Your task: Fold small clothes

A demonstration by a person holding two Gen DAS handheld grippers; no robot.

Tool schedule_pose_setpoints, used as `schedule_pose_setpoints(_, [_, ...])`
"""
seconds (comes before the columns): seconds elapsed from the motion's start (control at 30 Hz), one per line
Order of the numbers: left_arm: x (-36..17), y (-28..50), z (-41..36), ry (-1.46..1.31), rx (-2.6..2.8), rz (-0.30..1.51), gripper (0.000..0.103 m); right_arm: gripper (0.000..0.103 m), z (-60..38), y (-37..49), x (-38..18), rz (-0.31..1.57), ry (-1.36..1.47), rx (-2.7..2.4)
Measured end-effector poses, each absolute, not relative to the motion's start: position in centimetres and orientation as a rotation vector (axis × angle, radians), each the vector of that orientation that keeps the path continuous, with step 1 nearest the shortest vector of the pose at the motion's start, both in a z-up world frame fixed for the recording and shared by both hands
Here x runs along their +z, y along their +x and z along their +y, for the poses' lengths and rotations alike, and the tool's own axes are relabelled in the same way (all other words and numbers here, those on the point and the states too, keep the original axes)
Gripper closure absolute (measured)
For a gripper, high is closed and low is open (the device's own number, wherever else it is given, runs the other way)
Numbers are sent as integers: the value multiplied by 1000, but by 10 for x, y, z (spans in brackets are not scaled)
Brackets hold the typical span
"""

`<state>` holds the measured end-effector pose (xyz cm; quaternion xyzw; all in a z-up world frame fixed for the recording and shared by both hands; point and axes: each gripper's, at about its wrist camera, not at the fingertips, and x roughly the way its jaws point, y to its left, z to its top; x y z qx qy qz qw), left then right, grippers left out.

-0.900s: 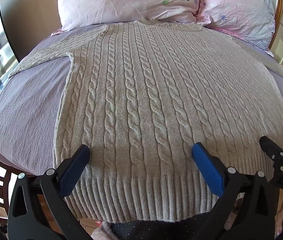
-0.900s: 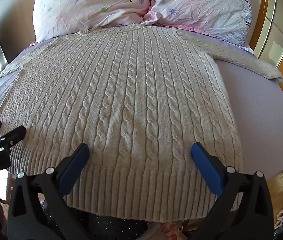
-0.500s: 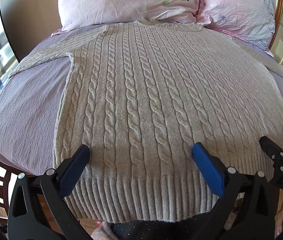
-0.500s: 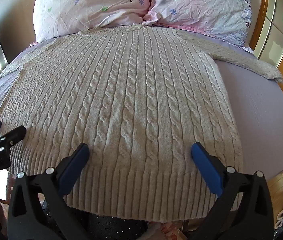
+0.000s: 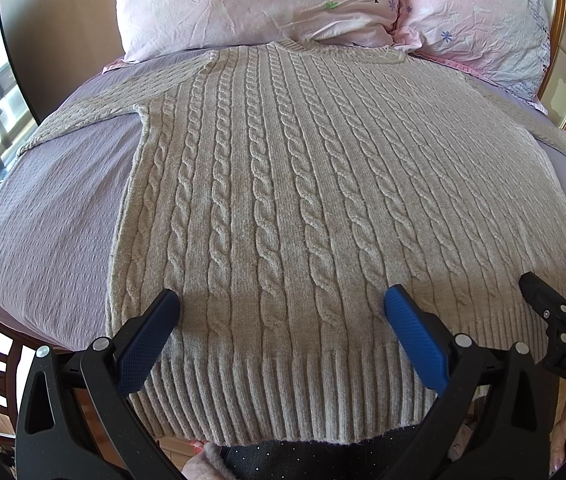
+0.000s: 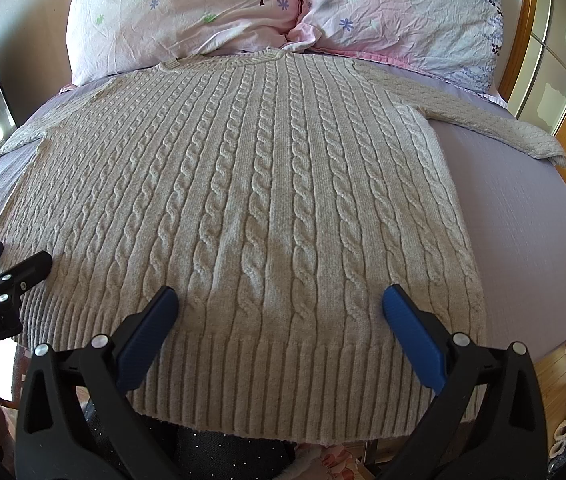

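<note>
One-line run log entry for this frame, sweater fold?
stage: pre-grasp | sweater: flat on bed, unfolded, sleeves out | left gripper: open over hem | right gripper: open over hem

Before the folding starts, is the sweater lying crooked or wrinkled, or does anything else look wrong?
Nothing stands out. The grey cable-knit sweater lies flat and smooth on the purple bed sheet, collar toward the pillows, both sleeves spread outward. The left hand-held gripper and right hand-held gripper are open over the hem.

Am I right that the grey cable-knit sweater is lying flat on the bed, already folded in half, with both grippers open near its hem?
Not quite: the sweater lies fully spread with both sleeves out, unfolded, as the right wrist view shows. Both the left gripper and right gripper are open.
</note>
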<state>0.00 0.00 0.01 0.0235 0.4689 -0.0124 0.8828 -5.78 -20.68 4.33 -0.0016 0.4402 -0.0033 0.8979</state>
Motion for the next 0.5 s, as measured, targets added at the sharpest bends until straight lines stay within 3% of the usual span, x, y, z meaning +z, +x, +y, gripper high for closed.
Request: schedule_pose_setpoints(0.5, [0, 1, 0, 49, -26, 976, 1, 2, -207, -58, 43, 910, -3, -7])
